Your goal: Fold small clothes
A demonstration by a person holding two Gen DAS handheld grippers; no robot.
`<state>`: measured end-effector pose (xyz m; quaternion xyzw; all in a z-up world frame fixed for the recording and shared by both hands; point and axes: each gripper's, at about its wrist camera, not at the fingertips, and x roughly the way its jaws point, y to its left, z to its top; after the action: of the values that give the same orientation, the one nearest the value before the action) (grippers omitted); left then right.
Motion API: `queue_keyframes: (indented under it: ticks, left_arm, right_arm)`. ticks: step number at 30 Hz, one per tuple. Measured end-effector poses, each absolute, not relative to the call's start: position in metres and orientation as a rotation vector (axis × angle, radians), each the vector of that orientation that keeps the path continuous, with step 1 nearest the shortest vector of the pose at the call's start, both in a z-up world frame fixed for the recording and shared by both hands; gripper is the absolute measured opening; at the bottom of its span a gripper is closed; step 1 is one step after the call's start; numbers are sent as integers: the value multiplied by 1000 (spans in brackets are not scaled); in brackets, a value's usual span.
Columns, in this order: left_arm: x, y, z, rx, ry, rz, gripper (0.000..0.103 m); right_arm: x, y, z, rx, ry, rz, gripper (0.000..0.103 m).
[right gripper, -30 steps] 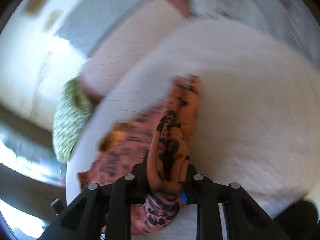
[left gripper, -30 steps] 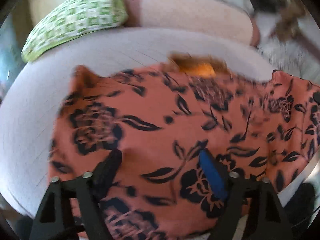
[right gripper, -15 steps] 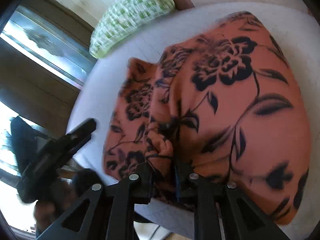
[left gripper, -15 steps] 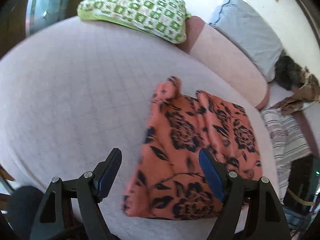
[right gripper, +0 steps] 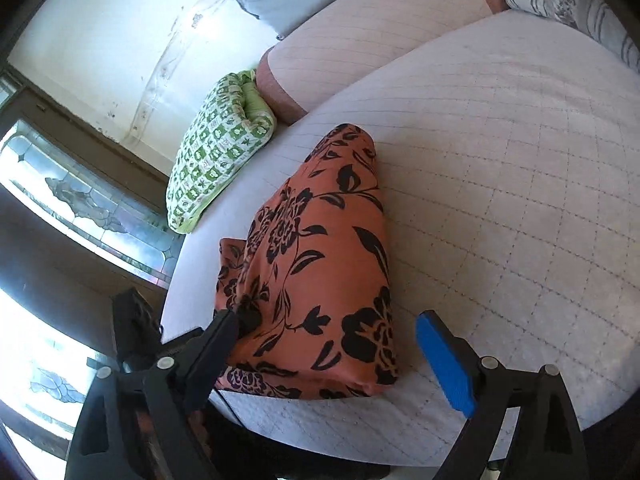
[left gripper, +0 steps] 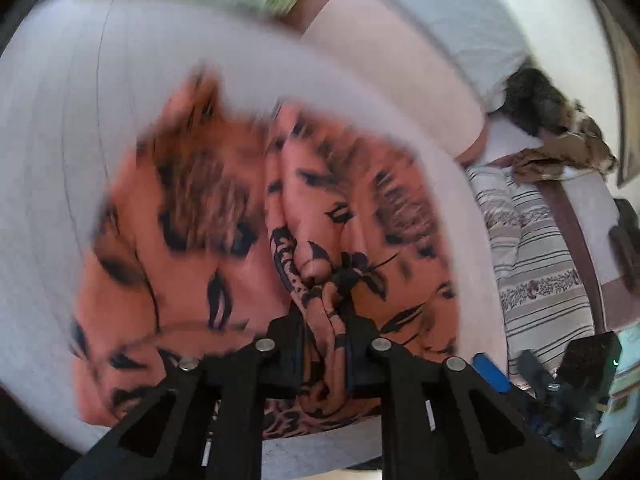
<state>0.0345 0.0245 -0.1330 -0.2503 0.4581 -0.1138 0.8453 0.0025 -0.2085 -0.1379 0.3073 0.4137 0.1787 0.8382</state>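
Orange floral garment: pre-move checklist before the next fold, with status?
1. Left gripper pinching a bunch of the orange floral garment, jaws closing: ok.
2. Right gripper clear of cloth, jaws opening, blue pad off the fabric: ok.
3. Garment fully on the white bed cover: ok.
4. Green patterned pillow apart from the garment: ok.
5. Fold edges aligned: cannot tell, the left wrist view is blurred.

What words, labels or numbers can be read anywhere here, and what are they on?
None can be read.
The orange garment carries only a black flower print, no lettering.
The green pillow shows small squares with leaf shapes, no words.
The striped cloth has a patterned band, too blurred to tell whether it holds letters.
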Motion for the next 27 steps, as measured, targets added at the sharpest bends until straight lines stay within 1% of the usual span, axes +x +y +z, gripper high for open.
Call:
queue_keyframes:
  ticks: [1,3,4,5,6,7,9,10,11,15,17,19,21,23,24,25,27]
  left_arm:
    - [24,20,-104,-447,870,-221,13]
    - [3,15,-68,-347,735,-184,13]
    - [-10,14,-55,-273,668,-136,13]
    - [-19,15,-57,-217,642,-84,13]
    - [-21,19,-68,-189,658,-48,13]
    - [-14,34,-100,-229,782,-40,13]
    - [0,60,-154,-381,970,-10,13]
    - [1,71,-173,-447,995,-7,13]
    - [-2,72,-170,-458,975,-17,13]
    - [0,55,-128,-321,892,-38,12]
    - [-6,49,-102,-293,816,-45,12]
    - [-22,43,-78,-206,725,-29,12]
    - [-32,55,-88,-152,742,14,12]
    - [-16,81,-142,-229,927,55,12]
    - [-13,87,-157,-255,975,65,13]
    - [-13,92,-163,-277,978,44,14]
    - [-13,93,-154,-291,965,13,14]
  right_arm:
    - [4,-206,-136,643,873,379,93]
    - [5,-201,-129,634,866,386,93]
    - [8,-198,-124,629,857,390,93]
    - [9,-196,-122,626,847,395,93]
    - [11,-193,-119,623,838,403,93]
    - [12,-192,-117,617,836,406,93]
    - [16,-186,-118,590,853,406,93]
    - [20,-182,-121,580,868,405,93]
    - [24,-178,-125,576,896,402,93]
    - [29,-164,-133,539,957,426,93]
    - [32,-157,-134,512,968,431,93]
    - [33,-156,-132,525,962,436,93]
    - [33,-156,-129,523,955,435,93]
    - [34,-156,-131,522,964,431,93]
    - [34,-154,-132,521,973,432,93]
    - [34,-152,-133,517,980,434,93]
    - [32,-149,-132,505,988,441,93]
